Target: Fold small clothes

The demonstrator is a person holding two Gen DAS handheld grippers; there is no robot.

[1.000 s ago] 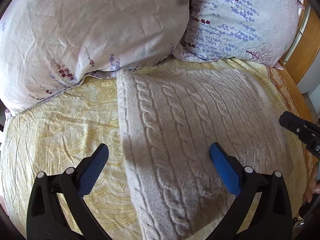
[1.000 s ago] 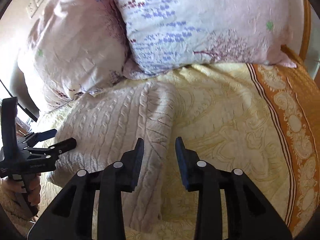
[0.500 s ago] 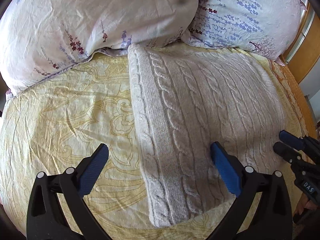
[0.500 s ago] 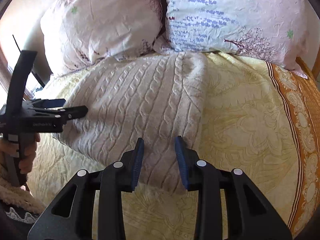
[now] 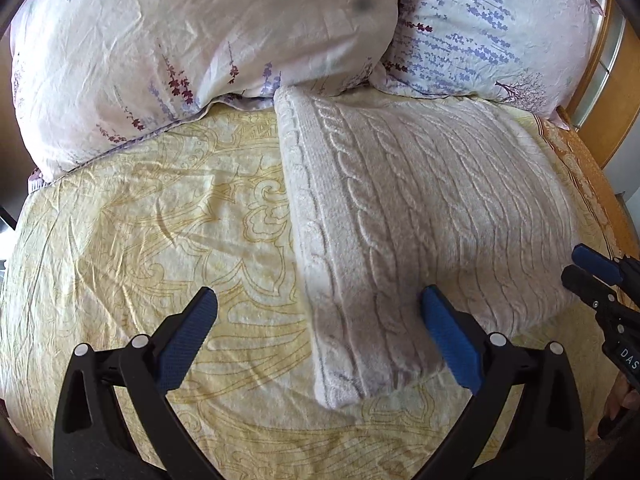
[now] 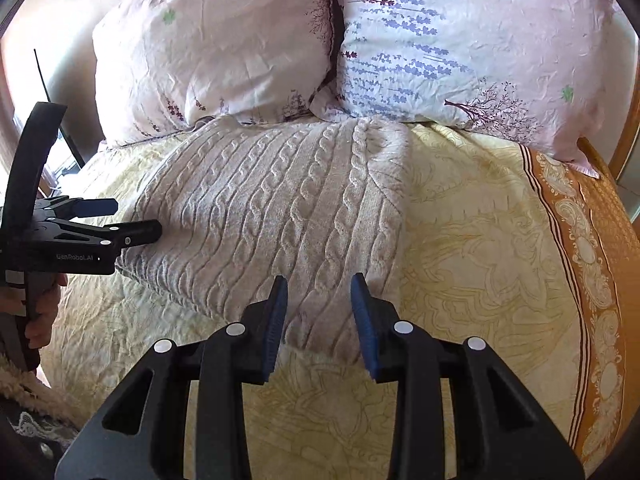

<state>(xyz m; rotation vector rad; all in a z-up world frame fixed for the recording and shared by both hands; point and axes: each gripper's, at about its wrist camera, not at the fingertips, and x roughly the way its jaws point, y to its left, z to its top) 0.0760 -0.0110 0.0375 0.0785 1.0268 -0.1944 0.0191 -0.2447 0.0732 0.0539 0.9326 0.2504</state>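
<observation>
A folded grey cable-knit sweater lies flat on the yellow bed sheet, its far end against the pillows. It also shows in the right wrist view. My left gripper is wide open and empty, held above the sweater's near left corner. My right gripper is open with a narrow gap and empty, just above the sweater's near right corner. Each gripper shows in the other's view, the right one at the right edge, the left one at the left edge.
Two floral pillows lie at the head of the bed. An orange patterned border runs along the sheet's right side. A wooden bed frame stands at the far right. A fleecy cloth lies at lower left.
Both grippers have drawn back toward the foot of the bed and risen, so the whole folded sweater and its near edge now show. The jaws have not changed.
</observation>
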